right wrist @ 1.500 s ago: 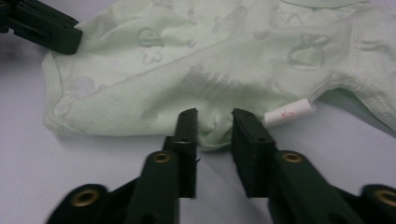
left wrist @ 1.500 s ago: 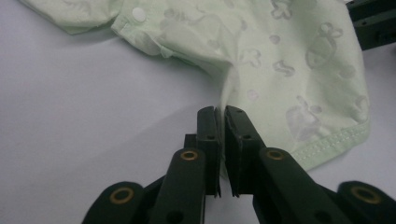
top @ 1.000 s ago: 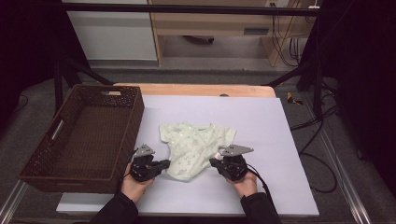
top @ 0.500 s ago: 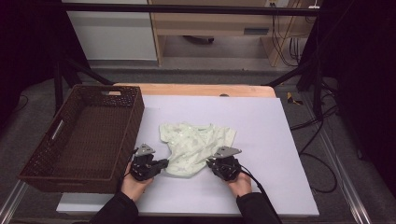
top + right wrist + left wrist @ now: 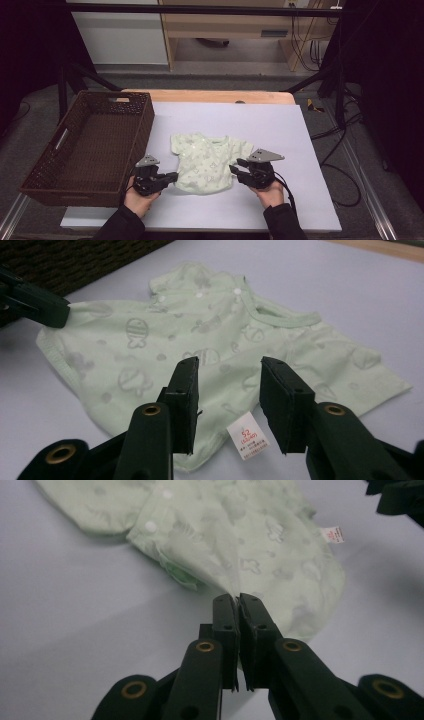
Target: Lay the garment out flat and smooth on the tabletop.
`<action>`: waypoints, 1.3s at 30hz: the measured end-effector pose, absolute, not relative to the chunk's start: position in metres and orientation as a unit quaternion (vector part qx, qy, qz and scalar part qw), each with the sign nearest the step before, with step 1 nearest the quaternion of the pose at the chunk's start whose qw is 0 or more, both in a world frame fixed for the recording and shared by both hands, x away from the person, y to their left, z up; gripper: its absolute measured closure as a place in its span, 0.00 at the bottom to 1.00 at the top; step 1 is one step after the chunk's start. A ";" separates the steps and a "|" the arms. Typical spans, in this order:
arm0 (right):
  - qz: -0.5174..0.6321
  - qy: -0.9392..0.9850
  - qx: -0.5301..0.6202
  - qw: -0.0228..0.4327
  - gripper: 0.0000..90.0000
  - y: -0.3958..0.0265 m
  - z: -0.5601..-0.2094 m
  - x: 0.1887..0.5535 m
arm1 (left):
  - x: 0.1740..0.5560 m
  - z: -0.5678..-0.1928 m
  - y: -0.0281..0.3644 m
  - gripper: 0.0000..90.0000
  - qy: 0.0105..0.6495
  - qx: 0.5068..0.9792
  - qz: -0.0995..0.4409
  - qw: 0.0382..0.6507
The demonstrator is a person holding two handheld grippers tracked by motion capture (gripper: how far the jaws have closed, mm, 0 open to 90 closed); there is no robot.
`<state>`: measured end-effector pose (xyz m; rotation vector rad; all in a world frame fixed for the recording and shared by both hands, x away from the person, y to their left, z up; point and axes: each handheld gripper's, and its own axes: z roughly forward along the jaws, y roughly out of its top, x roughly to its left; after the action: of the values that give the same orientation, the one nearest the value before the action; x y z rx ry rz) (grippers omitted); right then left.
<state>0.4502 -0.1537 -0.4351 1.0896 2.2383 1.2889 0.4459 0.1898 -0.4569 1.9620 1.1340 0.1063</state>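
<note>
- A small pale-green baby shirt with a faint fish print [image 5: 207, 164] lies spread flat near the middle of the white-topped desk [image 5: 280, 125], neckline toward the far edge, hem toward me.
- My left tool [image 5: 172, 176] sits at the shirt's lower left corner; in the left gripper view [image 5: 238, 600] its two black jaws are pressed together with a thin fold of the green cloth pinched between their tips, the fabric rising slightly to that point.
- My right tool [image 5: 236, 167] sits at the shirt's right edge, near the lower side seam. In the right gripper view [image 5: 227, 375] its jaws stand wide apart, with the cloth lying between and below them; I cannot tell whether they touch it.
- A small white care label with red print [image 5: 248, 436] sticks out from the side seam, just between the right tool's jaws; it shows too in the left gripper view [image 5: 332, 534].
- White snap buttons [image 5: 199, 295] run along the shirt's shoulder opening.
- A dark brown woven wicker basket with handle cut-outs [image 5: 60, 145] stands at the left edge of the desk, just beside my left hand [image 5: 137, 200], apart from the shirt.
- My right hand [image 5: 270, 192] rests low on the desk behind its tool, a black cable [image 5: 287, 192] trailing from it toward me.
</note>
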 end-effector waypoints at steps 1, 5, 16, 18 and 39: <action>0.453 0.787 0.383 0.168 0.66 -0.154 -0.435 0.450 | 0.446 -0.457 0.190 0.92 0.453 0.784 0.042 0.423; 0.431 0.787 0.400 0.186 0.60 -0.156 -0.446 0.457 | 0.449 -0.461 0.189 0.63 0.456 0.787 0.073 0.410; 0.404 0.749 0.483 0.206 0.34 -0.177 -0.462 0.494 | 0.477 -0.448 0.186 0.06 0.453 0.769 0.125 0.433; 0.391 0.751 0.491 0.208 0.34 -0.179 -0.465 0.503 | 0.484 -0.446 0.184 0.06 0.459 0.768 0.145 0.422; 0.348 0.763 0.501 0.214 0.63 -0.178 -0.483 0.549 | 0.564 -0.479 0.179 0.35 0.514 0.758 0.178 0.359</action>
<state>0.5489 -0.1781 -0.4826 1.3911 2.1170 0.9655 0.5642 0.1787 -0.4788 1.9564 1.3266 0.4599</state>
